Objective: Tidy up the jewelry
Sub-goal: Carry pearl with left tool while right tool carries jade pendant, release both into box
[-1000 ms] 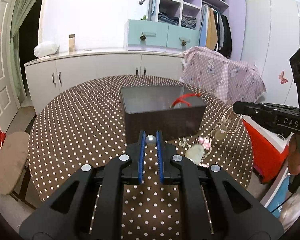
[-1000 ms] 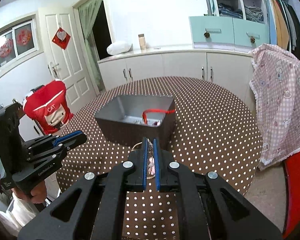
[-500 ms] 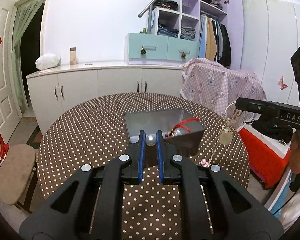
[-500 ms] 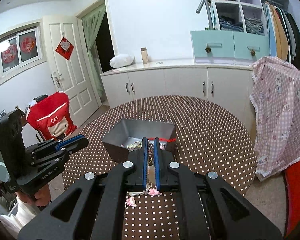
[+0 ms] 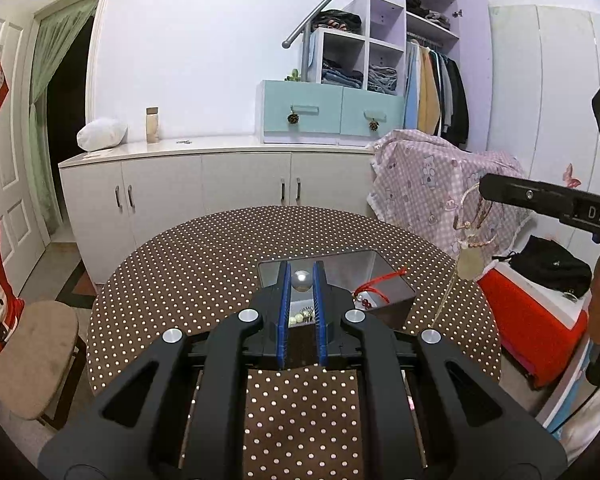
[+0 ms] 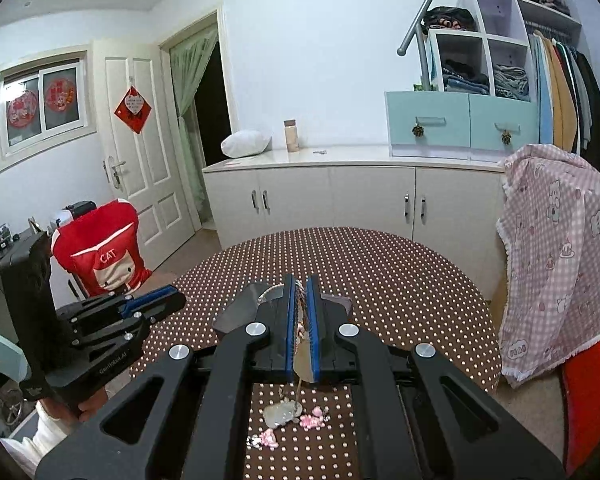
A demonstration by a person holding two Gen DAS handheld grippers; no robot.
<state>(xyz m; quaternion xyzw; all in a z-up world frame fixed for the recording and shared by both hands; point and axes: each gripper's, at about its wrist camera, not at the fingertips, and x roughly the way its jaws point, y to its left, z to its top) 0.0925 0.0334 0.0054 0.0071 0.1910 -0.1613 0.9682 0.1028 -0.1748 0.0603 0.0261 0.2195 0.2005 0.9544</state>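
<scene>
L gripper (image 5: 301, 280) over round polka-dot table (image 5: 204, 264), jaws narrow, clamped on a silver bead (image 5: 302, 280) near the tips. Directly beyond, at 12 o'clock from the tips, sat the dark grey box (image 5: 384, 280), open top. Inside: red cord piece (image 5: 374, 284) at the box's 3 o'clock side w/ a small red charm at its end; pale beads (image 5: 300, 317) seen thru the gap between the fingers, prob. on box floor, can't be sure.

R gripper (image 6: 300, 292) also held above table, jaws narrow, pinching a tangle of necklaces (image 5: 470, 232); thin strands + a pale flat pendant hung below the tips. From L cam it showed at 3 o'clock, off the box's right side, not in it. In R cam the box (image 6: 236, 312) lay mostly hidden behind the fingers, contents not visible there.

On table near R cam's 6 o'clock: translucent pendant (image 6: 282, 414), pink bead pieces (image 6: 314, 420) just beside, more pink bits (image 6: 266, 438) at their 8 o'clock. All outside the box
</scene>
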